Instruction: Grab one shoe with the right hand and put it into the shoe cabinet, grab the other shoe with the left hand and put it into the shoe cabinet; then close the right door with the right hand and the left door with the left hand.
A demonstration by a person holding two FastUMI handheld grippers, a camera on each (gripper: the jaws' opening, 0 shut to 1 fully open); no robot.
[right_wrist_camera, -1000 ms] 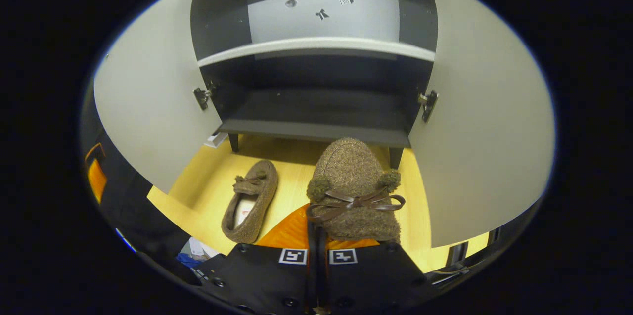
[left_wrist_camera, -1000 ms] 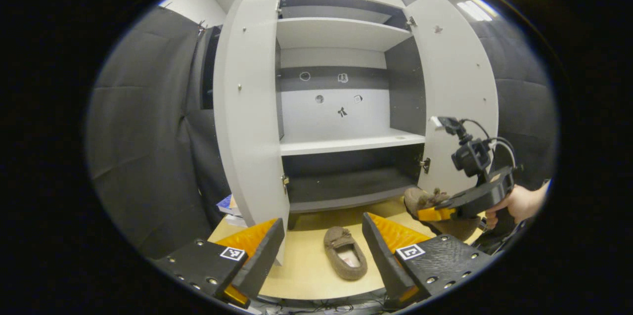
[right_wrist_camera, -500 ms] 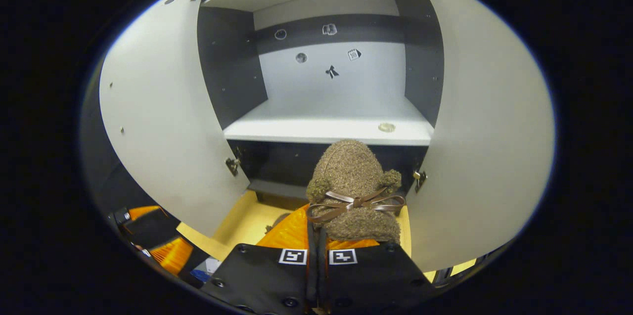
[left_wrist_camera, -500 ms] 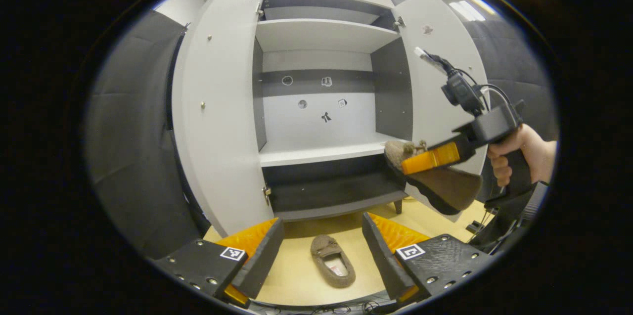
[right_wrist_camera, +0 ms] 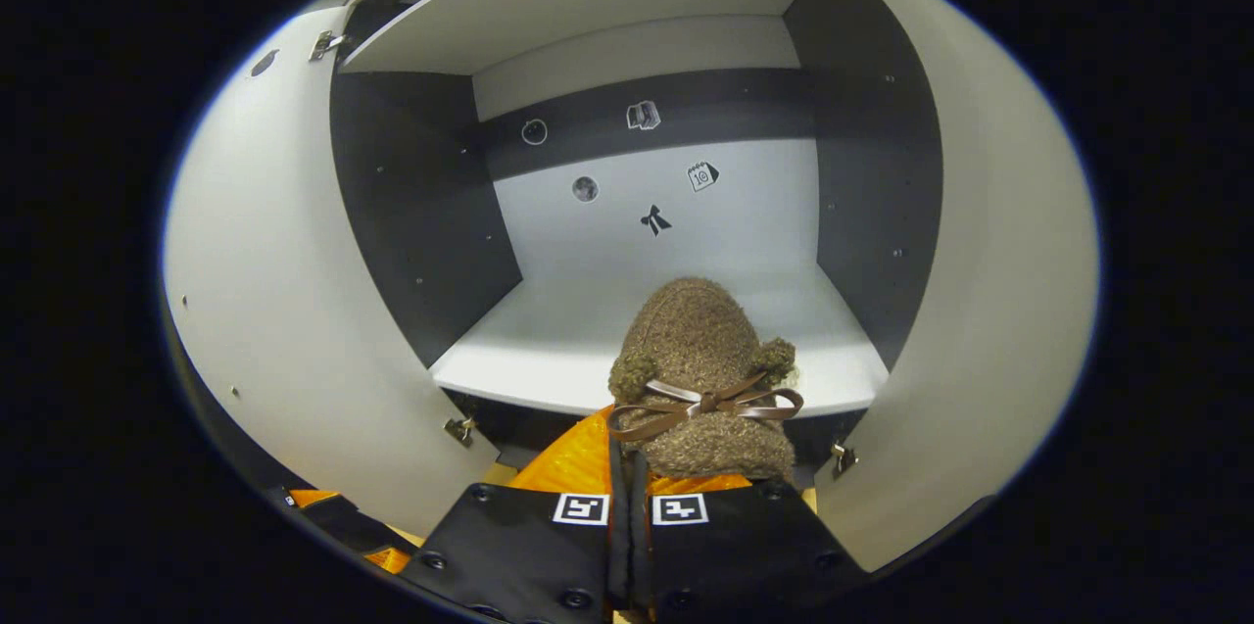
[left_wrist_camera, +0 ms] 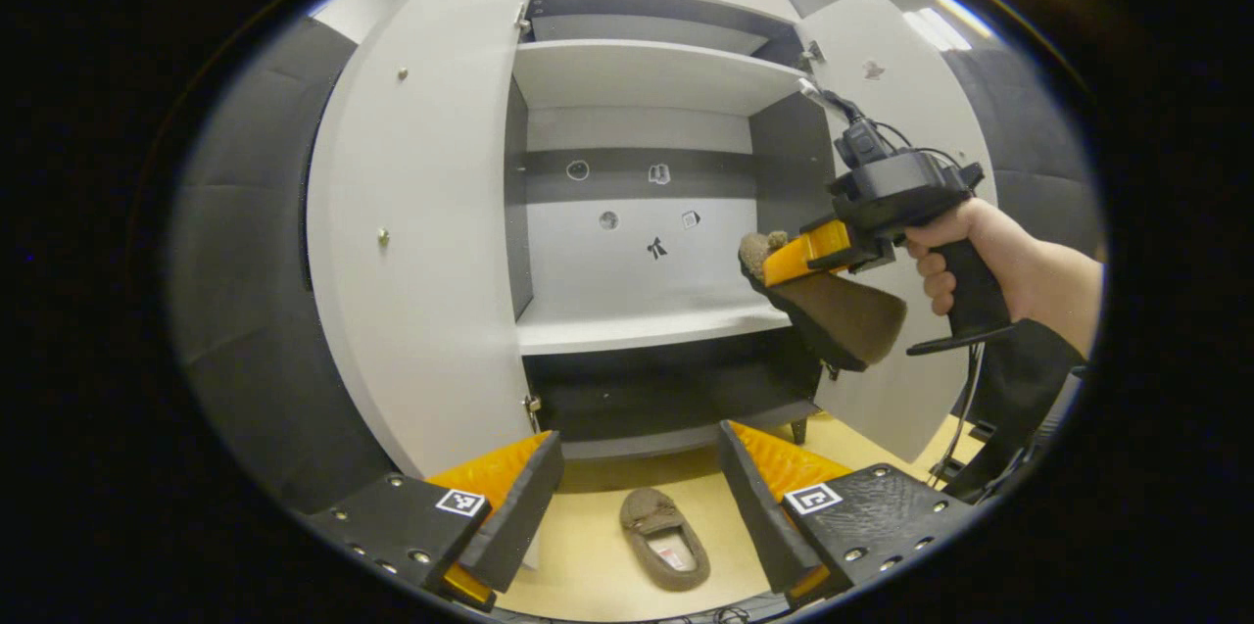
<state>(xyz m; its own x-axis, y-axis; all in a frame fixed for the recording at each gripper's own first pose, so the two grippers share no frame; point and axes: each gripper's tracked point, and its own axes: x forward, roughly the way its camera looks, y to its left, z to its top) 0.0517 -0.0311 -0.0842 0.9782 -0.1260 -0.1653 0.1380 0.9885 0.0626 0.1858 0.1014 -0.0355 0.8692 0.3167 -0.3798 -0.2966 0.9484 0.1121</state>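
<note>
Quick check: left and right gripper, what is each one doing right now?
Left gripper: open, holding nothing; the second slipper lies on the floor below it.
Right gripper: closed on a brown slipper, held up in front of the cabinet's white shelf.

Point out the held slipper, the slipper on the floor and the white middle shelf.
held slipper (right_wrist_camera: pixel 698 340): right gripper view, toe top.
slipper on the floor (left_wrist_camera: pixel 664 539): left gripper view, its opening.
white middle shelf (right_wrist_camera: pixel 549 350): right gripper view, bare left part.
</note>
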